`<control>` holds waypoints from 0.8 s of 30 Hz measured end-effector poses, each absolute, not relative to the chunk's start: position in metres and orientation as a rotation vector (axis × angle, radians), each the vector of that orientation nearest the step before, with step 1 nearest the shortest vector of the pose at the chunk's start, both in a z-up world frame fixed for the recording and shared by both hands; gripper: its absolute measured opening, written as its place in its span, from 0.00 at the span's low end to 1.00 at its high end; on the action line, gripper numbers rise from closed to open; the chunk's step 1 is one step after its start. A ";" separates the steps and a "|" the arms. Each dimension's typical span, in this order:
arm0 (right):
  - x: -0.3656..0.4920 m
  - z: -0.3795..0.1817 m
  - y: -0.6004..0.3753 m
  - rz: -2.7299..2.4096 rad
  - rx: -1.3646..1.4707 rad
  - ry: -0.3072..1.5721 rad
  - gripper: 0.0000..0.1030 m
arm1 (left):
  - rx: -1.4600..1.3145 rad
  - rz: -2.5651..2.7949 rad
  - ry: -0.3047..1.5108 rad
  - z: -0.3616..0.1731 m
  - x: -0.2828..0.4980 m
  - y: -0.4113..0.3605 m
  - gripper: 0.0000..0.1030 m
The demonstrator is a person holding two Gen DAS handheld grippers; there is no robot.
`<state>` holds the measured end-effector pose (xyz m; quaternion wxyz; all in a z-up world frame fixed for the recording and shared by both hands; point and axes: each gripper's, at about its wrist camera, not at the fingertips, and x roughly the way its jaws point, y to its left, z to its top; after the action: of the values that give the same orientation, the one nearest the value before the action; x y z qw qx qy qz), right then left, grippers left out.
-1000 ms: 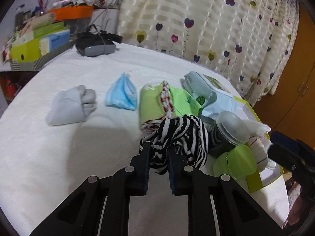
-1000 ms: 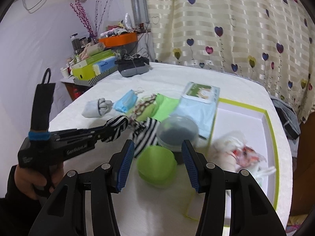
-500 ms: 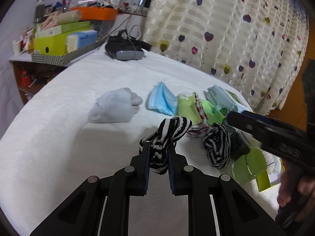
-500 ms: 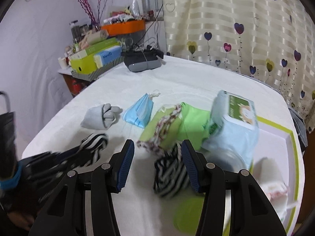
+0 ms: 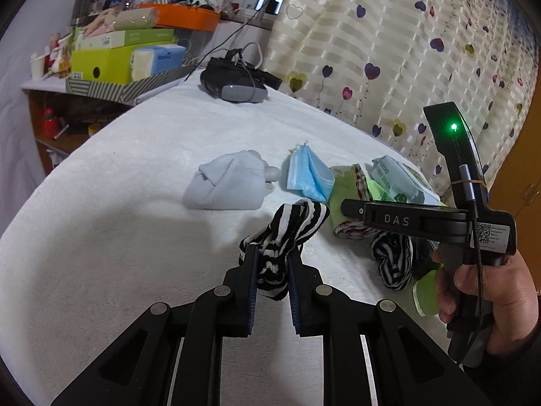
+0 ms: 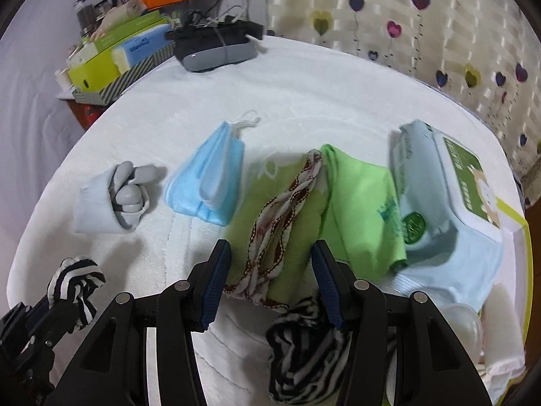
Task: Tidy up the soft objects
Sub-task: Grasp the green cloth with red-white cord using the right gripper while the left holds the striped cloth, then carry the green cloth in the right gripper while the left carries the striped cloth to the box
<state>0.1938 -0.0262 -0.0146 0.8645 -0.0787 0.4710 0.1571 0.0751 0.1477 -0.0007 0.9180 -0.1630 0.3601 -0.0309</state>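
Note:
My left gripper point(image 5: 272, 260) is shut on a black-and-white striped sock point(image 5: 287, 230) and holds it above the white table; it also shows in the right wrist view point(image 6: 72, 280). A second striped sock point(image 6: 304, 341) lies under my right gripper point(image 6: 270, 267), which is open over the green cloth point(image 6: 294, 203) with its braided cord point(image 6: 280, 209). A rolled grey sock pair point(image 5: 226, 182), a blue face mask point(image 5: 309, 176) and a wet-wipes pack point(image 6: 446, 176) lie in a row on the table.
A green-rimmed white tray point(image 6: 520, 223) sits at the right edge with a green cup point(image 5: 426, 294) nearby. A black headset point(image 5: 233, 81) lies at the table's back. A shelf with boxes point(image 5: 118, 57) stands at the far left. A heart-patterned curtain point(image 5: 389, 50) hangs behind.
My left gripper has carried the striped sock left, away from the pile. My right gripper has moved forward and down over the green cloth and the second striped sock.

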 end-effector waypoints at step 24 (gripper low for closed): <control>0.092 0.048 -0.049 0.512 -0.162 0.729 0.18 | -0.303 -0.073 0.690 0.028 0.050 0.121 0.15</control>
<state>0.0919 -0.0492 0.0479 0.8992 -0.0782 0.3523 0.2473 0.0502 0.1206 0.0280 0.9293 -0.1480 0.3366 -0.0358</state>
